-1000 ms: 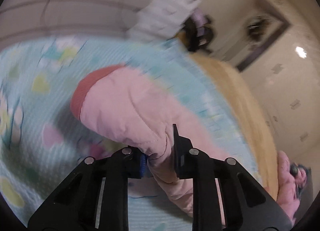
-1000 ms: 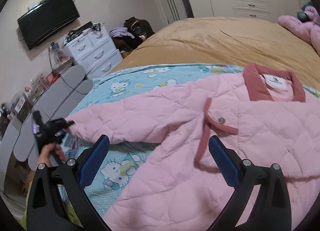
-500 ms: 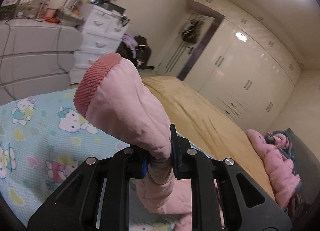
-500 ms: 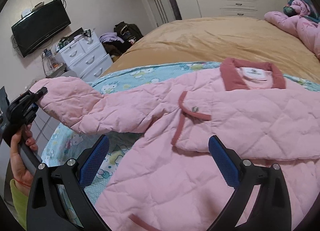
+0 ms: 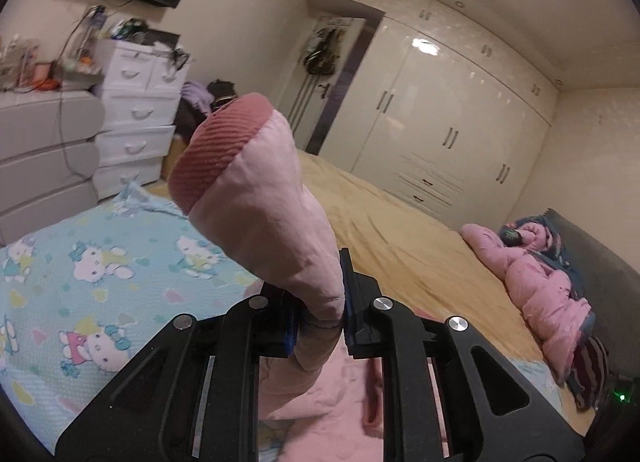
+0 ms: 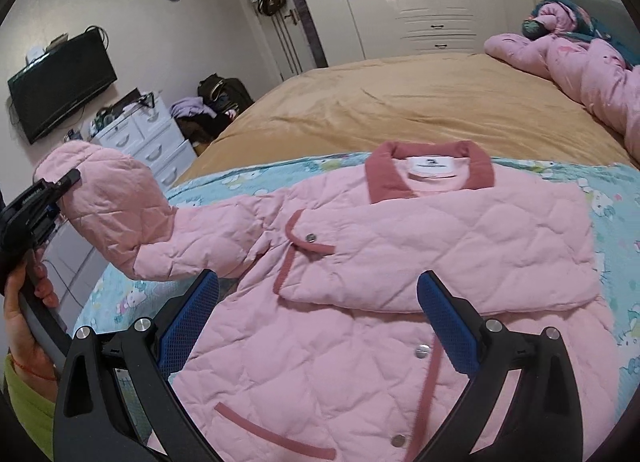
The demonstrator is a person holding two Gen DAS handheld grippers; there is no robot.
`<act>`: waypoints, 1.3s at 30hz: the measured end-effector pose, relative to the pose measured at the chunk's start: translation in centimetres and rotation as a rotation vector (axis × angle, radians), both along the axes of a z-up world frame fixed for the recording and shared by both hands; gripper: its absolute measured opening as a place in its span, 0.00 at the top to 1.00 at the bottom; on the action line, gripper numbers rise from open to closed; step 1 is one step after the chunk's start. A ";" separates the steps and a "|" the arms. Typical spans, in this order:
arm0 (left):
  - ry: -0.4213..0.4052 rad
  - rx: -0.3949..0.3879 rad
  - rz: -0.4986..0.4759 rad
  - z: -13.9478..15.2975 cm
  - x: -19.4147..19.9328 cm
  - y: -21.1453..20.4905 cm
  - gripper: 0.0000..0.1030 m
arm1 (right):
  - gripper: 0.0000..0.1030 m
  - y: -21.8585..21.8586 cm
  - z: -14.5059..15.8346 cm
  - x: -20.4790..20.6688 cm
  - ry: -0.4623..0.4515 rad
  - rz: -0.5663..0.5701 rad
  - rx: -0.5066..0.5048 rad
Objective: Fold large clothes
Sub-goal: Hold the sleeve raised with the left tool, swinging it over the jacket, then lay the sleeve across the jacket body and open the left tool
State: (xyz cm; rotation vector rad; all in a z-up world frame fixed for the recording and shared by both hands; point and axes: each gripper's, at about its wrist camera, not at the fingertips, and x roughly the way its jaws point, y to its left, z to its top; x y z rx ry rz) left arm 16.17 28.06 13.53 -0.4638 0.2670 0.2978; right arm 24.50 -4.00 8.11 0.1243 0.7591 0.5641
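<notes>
Pink quilted jacket (image 6: 360, 282) is lying flat on the cartoon sheet (image 6: 612, 198); at nine o'clock the left gripper (image 5: 320, 314) is pinching its sleeve (image 5: 264, 198) aloft. The right gripper (image 6: 316, 318) is hovering spread, empty. Next, likely, the sleeve goes toward three o'clock, across the chest.

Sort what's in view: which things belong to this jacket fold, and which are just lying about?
In the job:
pink quilted jacket
its sleeve, clamped in the left claw and lifted
right claw, open over the jacket
Hello Kitty sheet under it

Lying about:
pink bedding heap by the headboard
white drawer chest
wall TV
clothes pile
</notes>
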 end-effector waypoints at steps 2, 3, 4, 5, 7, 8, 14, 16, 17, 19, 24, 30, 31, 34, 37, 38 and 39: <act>-0.004 0.018 -0.011 0.6 0.4 -1.0 0.91 | 0.04 -1.1 0.3 0.0 -0.010 -0.010 -0.001; -0.007 0.023 -0.020 0.9 0.7 -1.6 0.91 | 0.04 -1.7 0.5 0.0 -0.013 -0.016 0.006; -0.009 0.026 -0.029 1.2 1.0 -2.1 0.91 | 0.04 -2.2 0.6 0.0 -0.014 -0.020 0.012; -0.010 0.031 -0.037 1.5 1.2 -2.6 0.91 | 0.04 -2.7 0.7 0.0 -0.016 -0.027 0.018; -0.014 0.039 -0.049 1.9 1.5 -3.5 0.91 | 0.04 -3.9 0.9 0.1 -0.022 -0.039 0.026; -0.018 0.045 -0.058 2.2 1.7 -4.2 0.91 | 0.04 -4.4 1.0 0.2 -0.026 -0.044 0.028; -0.032 0.082 -0.100 3.6 2.9 -7.5 0.91 | 0.04 -7.2 1.3 0.9 -0.042 -0.062 0.038; -0.038 0.092 -0.115 3.9 3.4 -8.5 0.91 | 0.04 -8.2 1.4 1.2 -0.047 -0.072 0.039; -0.043 0.096 -0.124 4.1 3.6 -9.1 0.91 | 0.04 -8.5 1.4 1.4 -0.048 -0.075 0.042; -0.047 0.103 -0.141 4.4 4.0 -10.0 0.91 | 0.04 -9.3 1.3 1.7 -0.051 -0.082 0.044; -0.033 0.125 -0.175 4.6 5.2 -12.6 0.91 | 0.04 -11.0 1.0 2.7 -0.056 -0.094 0.053; -0.028 0.134 -0.221 4.2 6.6 -14.9 0.91 | 0.04 -12.4 0.4 3.6 -0.060 -0.102 0.058; -0.026 0.135 -0.231 4.1 6.8 -15.4 0.91 | 0.04 -12.6 0.4 3.7 -0.061 -0.104 0.060; -0.025 0.132 -0.264 3.7 7.6 -16.7 0.91 | 0.04 -13.7 -0.1 4.3 -0.055 -0.124 0.072; -0.016 0.140 -0.289 3.2 8.3 -18.0 0.91 | 0.04 -14.9 -0.7 4.7 -0.049 -0.141 0.082; -0.011 0.141 -0.299 3.0 8.7 -18.6 0.91 | 0.04 -15.3 -0.9 4.9 -0.048 -0.146 0.079; -0.007 0.143 -0.306 2.8 9.0 -19.0 0.91 | 0.04 -15.7 -1.1 5.0 -0.045 -0.150 0.076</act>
